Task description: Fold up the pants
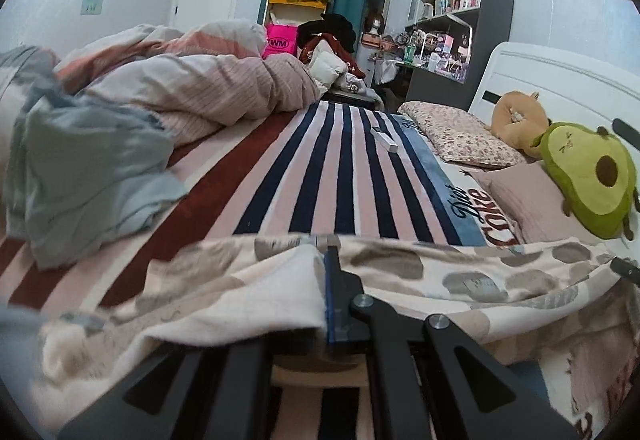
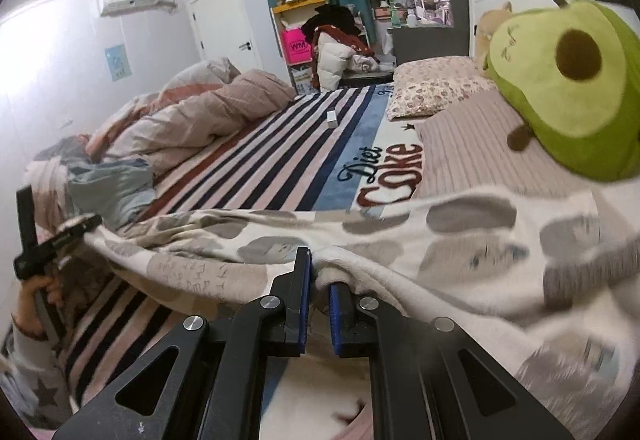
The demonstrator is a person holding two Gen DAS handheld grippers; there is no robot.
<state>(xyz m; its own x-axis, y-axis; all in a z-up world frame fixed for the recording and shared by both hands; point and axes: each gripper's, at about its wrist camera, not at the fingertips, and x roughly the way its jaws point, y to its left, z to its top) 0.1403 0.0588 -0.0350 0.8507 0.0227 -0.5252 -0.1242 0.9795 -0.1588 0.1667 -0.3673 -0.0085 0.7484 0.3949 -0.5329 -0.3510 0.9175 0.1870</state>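
The pants [image 1: 460,276] are cream fleece with grey and beige blotches. They hang stretched between both grippers above the striped blanket [image 1: 340,167]. My left gripper [image 1: 325,256] is shut on one end of the pants' top edge; only its right finger shows, the cloth drapes over the other. It also shows at the left of the right wrist view [image 2: 76,226]. My right gripper [image 2: 318,280] is shut on the other end of the pants [image 2: 400,240], with cloth bunched between its blue pads [image 2: 305,280].
A crumpled duvet [image 1: 192,83] and a light blue garment [image 1: 92,167] lie on the bed's left. A floral pillow [image 1: 460,131], an avocado plush [image 1: 588,179] and a headboard [image 1: 560,79] are at the right. A small white box [image 1: 384,139] lies on the blanket.
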